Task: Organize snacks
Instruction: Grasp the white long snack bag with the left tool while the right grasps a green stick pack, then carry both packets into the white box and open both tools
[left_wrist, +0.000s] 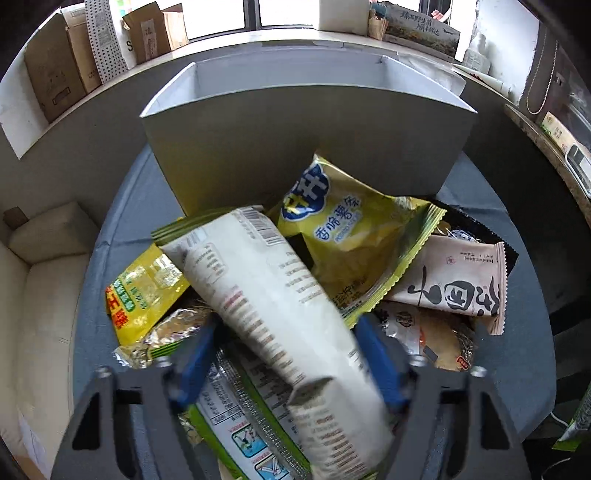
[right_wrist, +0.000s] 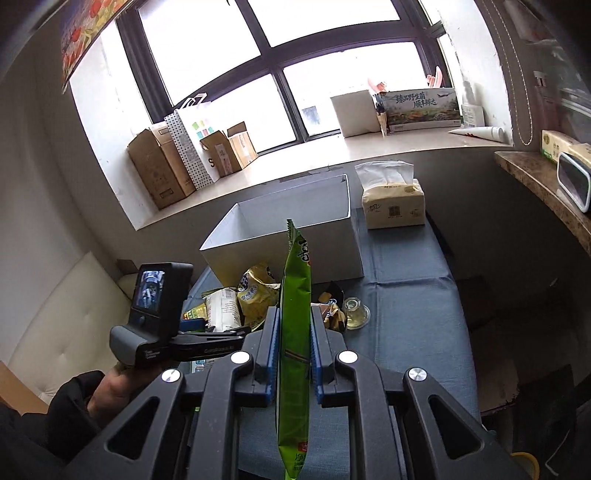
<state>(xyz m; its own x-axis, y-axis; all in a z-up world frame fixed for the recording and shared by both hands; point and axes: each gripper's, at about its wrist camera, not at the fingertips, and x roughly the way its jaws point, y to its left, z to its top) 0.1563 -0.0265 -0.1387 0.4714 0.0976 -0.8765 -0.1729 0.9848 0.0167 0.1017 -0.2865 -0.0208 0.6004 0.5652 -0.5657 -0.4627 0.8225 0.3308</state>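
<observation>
Snacks lie in a loose heap on the blue-grey tabletop (left_wrist: 122, 229), just in front of an open white box (left_wrist: 306, 122) that stands at twelve o'clock from the pile. In the left wrist view a tall white carton (left_wrist: 280, 314) with barcodes and fine print slants across the heap from ten o'clock down to five o'clock, its lower part lying between the blue pads of the left claw (left_wrist: 291, 363); the pads stand on either side of it, the right one close against its edge, but through the blur I cannot tell whether they actually press it. A yellow potato-chip bag (left_wrist: 343, 236) rests at one o'clock from the carton, touching the box's front wall, with a pale pink packet (left_wrist: 454, 280) bearing large dark characters at three o'clock and a yellow-green packet (left_wrist: 144, 288) at nine o'clock. Under the carton lies a silver-and-green wrapper (left_wrist: 236, 417). In the right wrist view the right claw (right_wrist: 294, 354) is clenched on a slim green snack bag (right_wrist: 293, 332), held upright on edge above the tabletop, its crimped top pointing to twelve o'clock toward the box. At nine o'clock a hand (right_wrist: 110, 391) in a dark sleeve carries the other device — its small screen facing the camera. A tissue pack (right_wrist: 393, 206) sits beside the box at two o'clock, and a small clear glass (right_wrist: 355, 312) stands just beside the heap.
</observation>
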